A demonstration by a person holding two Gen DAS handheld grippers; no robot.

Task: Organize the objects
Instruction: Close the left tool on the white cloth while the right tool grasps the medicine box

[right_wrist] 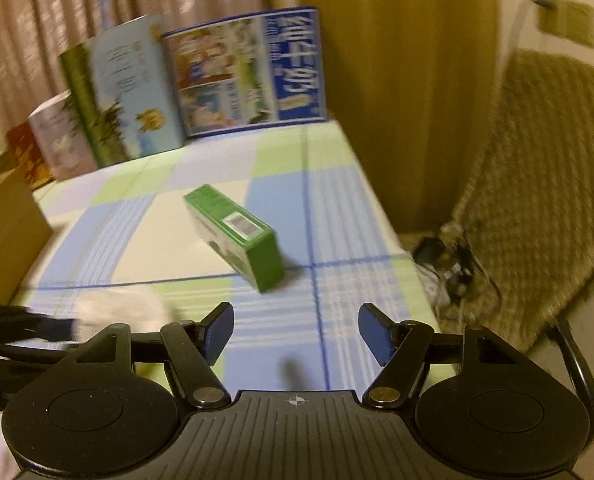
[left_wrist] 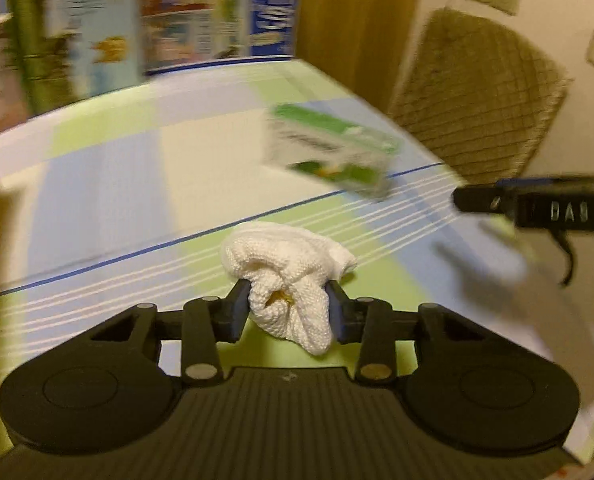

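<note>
**Two hand-held grippers over a checked tabletop: cloth clamped, carton lying free**

The tabletop (right_wrist: 337, 184), covered in a green, blue and cream check, fills both views. Beyond its right edge stands a woven chair (right_wrist: 545, 184) against a pale wall. Along the far edge, large printed cartons (right_wrist: 241, 76) stand upright side by side; their contents cannot be seen. At the left edge a brown cardboard box (right_wrist: 5, 232) is partly in frame, its interior hidden.

Near the middle of the tabletop lies a green rectangular carton (right_wrist: 237, 236), closed, on its long side with a barcode label facing up; it is apart from both grippers.

The left gripper (left_wrist: 289, 308) has its fingers clamped on a crumpled white cloth (left_wrist: 289, 268), which bulges above and hangs below the fingers (left_wrist: 239, 304); a small yellow patch shows in its folds. The cloth is held just above the near part of the tabletop.

The right gripper (right_wrist: 297, 330) hovers over the near tabletop with its fingers (right_wrist: 221, 328) spread apart and nothing between them; the green carton lies well ahead of them.
</note>
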